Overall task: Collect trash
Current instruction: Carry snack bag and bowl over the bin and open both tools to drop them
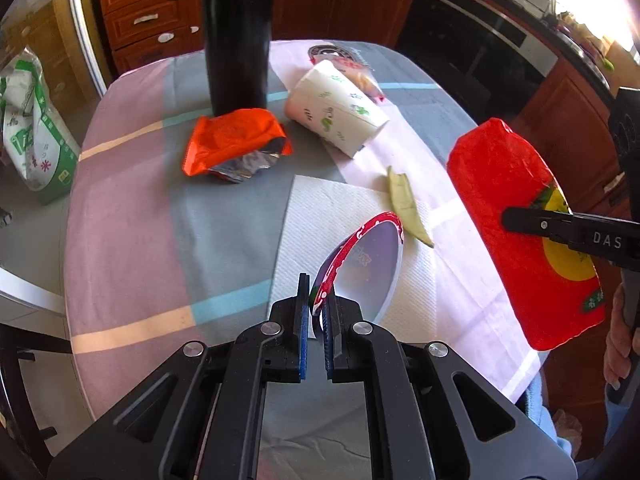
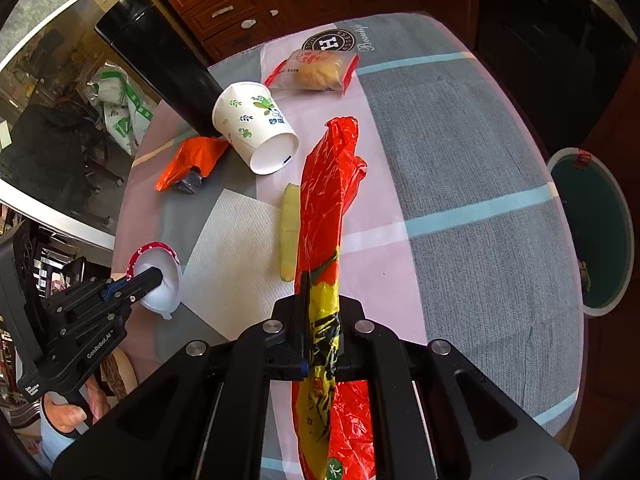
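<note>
While the left tool (image 1: 316, 300) pinches a lid (image 1: 360, 264), "GenRobot.AI" marks its body

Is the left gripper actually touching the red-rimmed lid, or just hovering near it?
Touching. The left wrist view shows the left gripper shut on the edge of the red-rimmed lid, both blue pads pressed against the rim.

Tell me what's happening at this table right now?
A person is clearing trash with a claw in each hand. The left claw is shut on a red-rimmed foil lid, and the right claw is shut on a red plastic bag. A paper cup, an orange wrapper and a peel strip remain on the table.
</note>
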{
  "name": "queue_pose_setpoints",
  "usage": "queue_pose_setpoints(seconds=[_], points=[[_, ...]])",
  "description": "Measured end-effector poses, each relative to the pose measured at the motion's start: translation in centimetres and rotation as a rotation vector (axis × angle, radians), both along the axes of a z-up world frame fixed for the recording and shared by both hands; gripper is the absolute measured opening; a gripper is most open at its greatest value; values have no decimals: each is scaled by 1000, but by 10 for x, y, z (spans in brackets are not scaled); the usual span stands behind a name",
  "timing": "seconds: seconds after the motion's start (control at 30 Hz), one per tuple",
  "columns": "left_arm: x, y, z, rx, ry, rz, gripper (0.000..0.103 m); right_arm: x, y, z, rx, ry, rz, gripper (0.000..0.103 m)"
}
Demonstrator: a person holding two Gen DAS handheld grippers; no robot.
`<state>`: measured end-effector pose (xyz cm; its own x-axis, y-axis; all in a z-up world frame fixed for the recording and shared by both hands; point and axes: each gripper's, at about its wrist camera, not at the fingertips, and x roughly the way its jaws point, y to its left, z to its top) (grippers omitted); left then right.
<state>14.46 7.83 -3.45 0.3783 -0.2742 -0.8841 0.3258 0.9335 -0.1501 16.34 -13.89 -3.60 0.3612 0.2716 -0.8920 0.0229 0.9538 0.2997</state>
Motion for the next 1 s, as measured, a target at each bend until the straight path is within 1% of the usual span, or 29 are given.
queue_pose_setpoints(seconds=[0.17,0.4,0.53,0.87,1.0], points=[[-10,-28,1,-7,11,-41,6,-10,-20,0,13,-1,-28,6],[-16,-73,14,5,-12,-104,7,-19,-53,-2,39,-9,-72,6],[-18,-95,15,10,-13,-124,7,-22,-69,-5,49,-7,-86,6],[-17,-158,16,58,-7,-206,7,-30,-126,-10,100,-22,-155,6],[-14,-181,14,62,-3,-230,7,-34,-152,-15,114,-18,-187,6]])
